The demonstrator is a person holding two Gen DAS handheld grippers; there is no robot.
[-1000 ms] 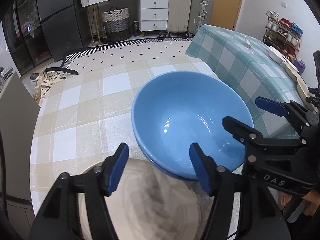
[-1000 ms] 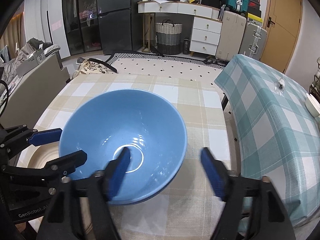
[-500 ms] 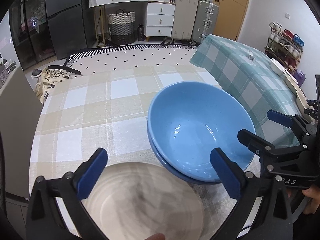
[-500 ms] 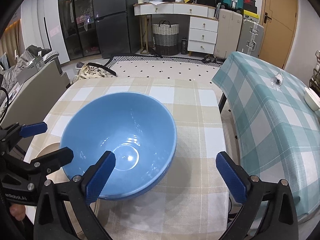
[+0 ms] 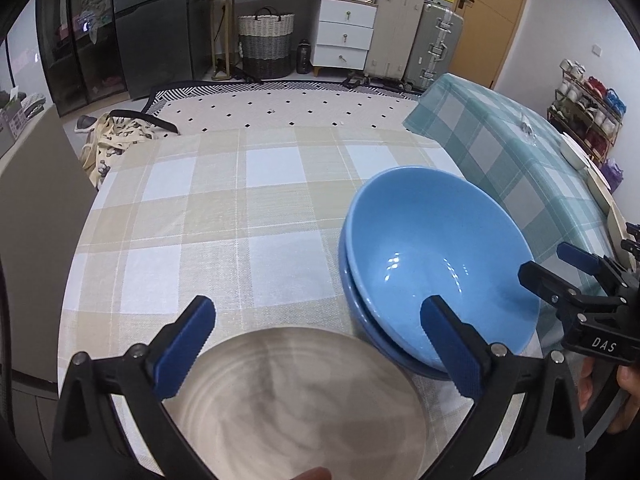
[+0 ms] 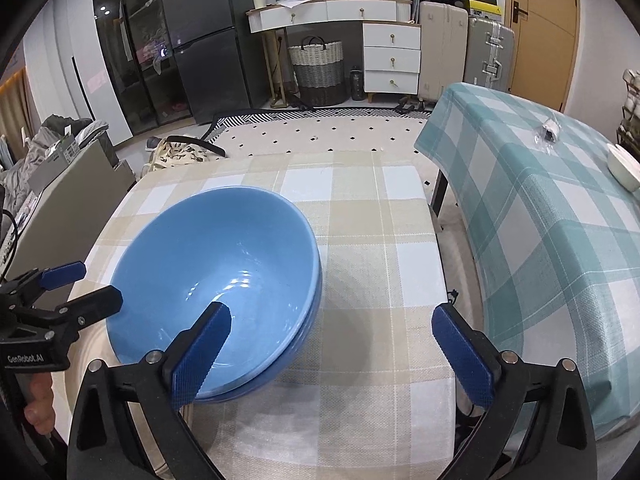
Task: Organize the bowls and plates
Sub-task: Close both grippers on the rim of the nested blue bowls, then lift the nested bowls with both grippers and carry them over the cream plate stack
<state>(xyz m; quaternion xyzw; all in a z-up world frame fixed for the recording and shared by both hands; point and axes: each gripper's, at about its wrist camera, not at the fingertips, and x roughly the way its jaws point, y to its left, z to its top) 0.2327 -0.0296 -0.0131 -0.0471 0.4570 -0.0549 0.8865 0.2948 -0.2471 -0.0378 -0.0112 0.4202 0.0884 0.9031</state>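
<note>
Two nested blue bowls (image 5: 432, 264) sit on the beige checked table (image 5: 240, 208); they also show in the right wrist view (image 6: 216, 272). A beige swirl-patterned plate (image 5: 296, 404) lies at the table's near edge, left of the bowls. My left gripper (image 5: 316, 340) is open and empty, hovering over the plate's far rim. My right gripper (image 6: 332, 352) is open and empty, its left finger over the bowls' near right rim. Each gripper shows in the other's view, the right one (image 5: 560, 268) and the left one (image 6: 80, 284).
A second table with a teal checked cloth (image 6: 552, 216) stands to the right, across a narrow gap, with a small white dish (image 6: 622, 166) on it. A grey cabinet (image 5: 28, 208) flanks the left side. Dresser, basket and suitcases stand far behind.
Both grippers opened wide and drew back from the blue bowls. The left gripper moved left, over the beige plate. The bowls stayed nested on the table.
</note>
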